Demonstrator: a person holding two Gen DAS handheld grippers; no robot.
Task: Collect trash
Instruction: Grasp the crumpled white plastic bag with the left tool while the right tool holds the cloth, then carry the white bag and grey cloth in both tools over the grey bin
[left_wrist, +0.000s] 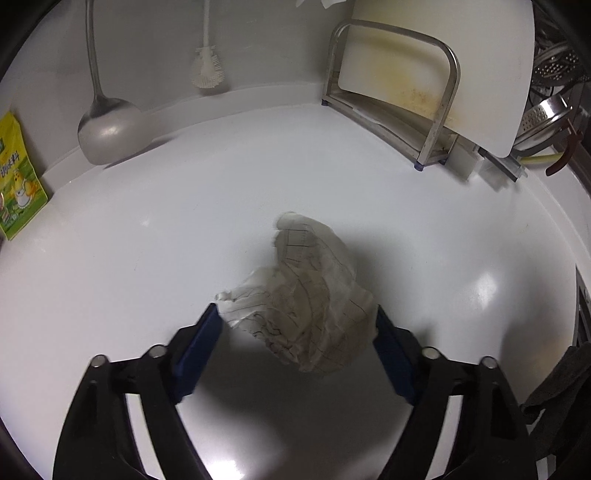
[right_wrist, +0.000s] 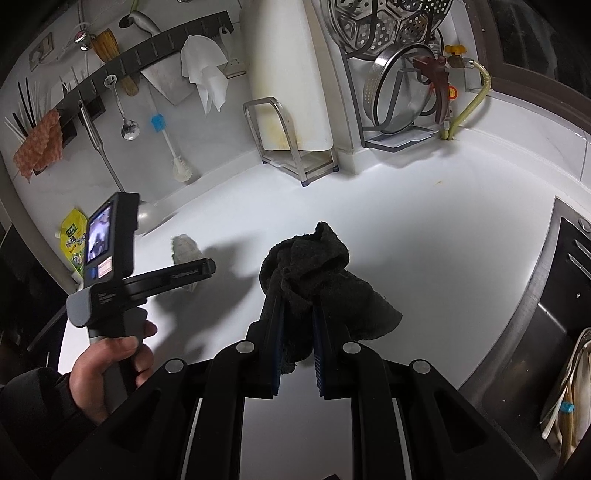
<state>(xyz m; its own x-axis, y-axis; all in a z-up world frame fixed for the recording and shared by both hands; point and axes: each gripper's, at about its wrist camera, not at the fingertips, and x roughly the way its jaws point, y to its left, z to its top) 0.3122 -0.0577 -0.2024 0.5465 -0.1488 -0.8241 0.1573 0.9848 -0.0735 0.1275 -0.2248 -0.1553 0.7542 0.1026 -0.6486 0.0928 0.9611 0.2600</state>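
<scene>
A crumpled wad of lined white paper (left_wrist: 314, 295) lies on the white counter (left_wrist: 129, 266). My left gripper (left_wrist: 297, 312) stands astride it, one blue pad on each side of the wad. The right pad touches the paper and the left pad is a hair off it, so the jaws are open around it. In the right wrist view the same paper (right_wrist: 184, 247) shows beyond the left gripper's finger (right_wrist: 195, 271), which a hand (right_wrist: 110, 354) holds. My right gripper (right_wrist: 297, 301) is shut on a dark grey cloth (right_wrist: 314, 273), held just above the counter.
A steel ladle (left_wrist: 107, 133) and a white brush (left_wrist: 207, 70) hang by the back wall. A stained cutting board in a metal rack (left_wrist: 436, 99) stands back right, a yellow-green pouch (left_wrist: 18, 177) at the left. The steel sink (right_wrist: 554, 314) is to the right.
</scene>
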